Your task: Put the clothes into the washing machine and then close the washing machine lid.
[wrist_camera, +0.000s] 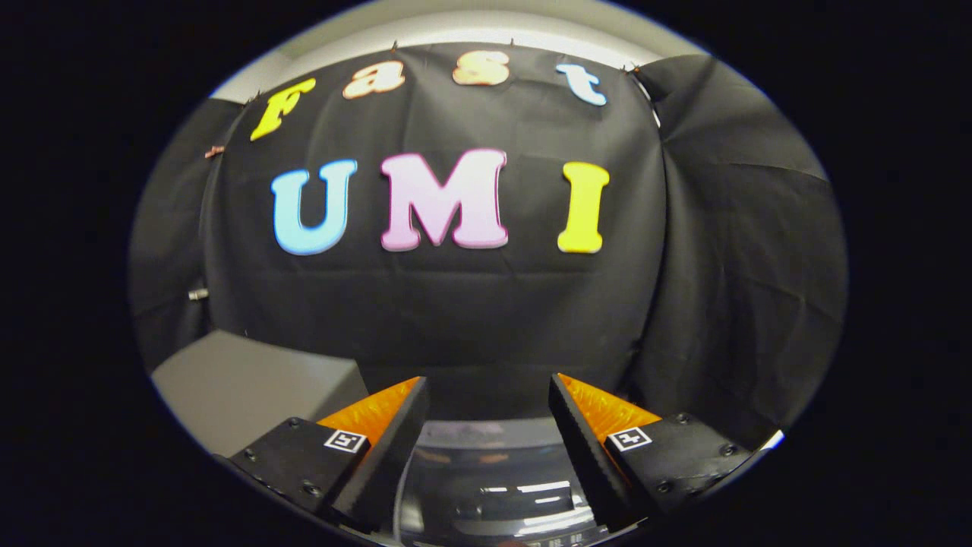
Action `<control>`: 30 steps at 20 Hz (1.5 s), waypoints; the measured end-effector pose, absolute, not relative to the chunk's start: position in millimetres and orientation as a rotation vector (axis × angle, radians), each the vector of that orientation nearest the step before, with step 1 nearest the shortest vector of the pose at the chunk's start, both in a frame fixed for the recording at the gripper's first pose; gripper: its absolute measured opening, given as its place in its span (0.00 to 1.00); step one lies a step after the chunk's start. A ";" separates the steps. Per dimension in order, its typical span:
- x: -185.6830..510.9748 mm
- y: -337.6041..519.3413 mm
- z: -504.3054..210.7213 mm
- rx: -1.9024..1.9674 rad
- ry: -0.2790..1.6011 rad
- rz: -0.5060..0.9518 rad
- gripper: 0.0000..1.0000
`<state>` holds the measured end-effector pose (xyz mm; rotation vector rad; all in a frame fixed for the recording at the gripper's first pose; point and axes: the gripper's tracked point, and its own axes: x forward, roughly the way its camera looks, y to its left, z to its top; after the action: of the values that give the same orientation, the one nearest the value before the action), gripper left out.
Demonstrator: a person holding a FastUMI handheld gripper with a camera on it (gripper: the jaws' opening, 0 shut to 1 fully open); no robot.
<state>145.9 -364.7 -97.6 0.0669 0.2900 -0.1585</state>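
Tongs [486,395] spread wide, gripping nothing, above the glossy washing machine lid [493,494] (lights reflected in it); grey tabletop [243,387] beside, black cloth wall [471,319] beyond.

Recording booth (black cloth wall [471,319])

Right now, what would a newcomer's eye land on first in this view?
First the gripper: its two fingers stand open with nothing between them. Below and between them lies the washing machine's glossy lid, catching ceiling-light reflections. Beyond the fingers hangs the booth's black cloth wall, and a grey box-like surface sits off to one side of the fingers.
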 end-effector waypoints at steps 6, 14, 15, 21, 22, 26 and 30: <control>139.3 -296.1 -5.2 0.074 0.049 -0.072 0.98; 113.2 -251.3 3.7 0.089 0.056 -0.050 0.99; 107.2 -254.7 1.3 0.088 0.064 -0.049 0.99; 108.9 -245.0 5.1 0.076 0.062 -0.036 0.99; 109.1 -243.8 6.3 0.073 0.060 -0.033 0.99; 109.0 -240.5 4.7 0.071 0.066 -0.023 0.99; 111.2 -235.5 0.4 0.072 0.083 -0.013 0.99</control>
<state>111.2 -235.5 0.4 0.0723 0.0826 -0.0131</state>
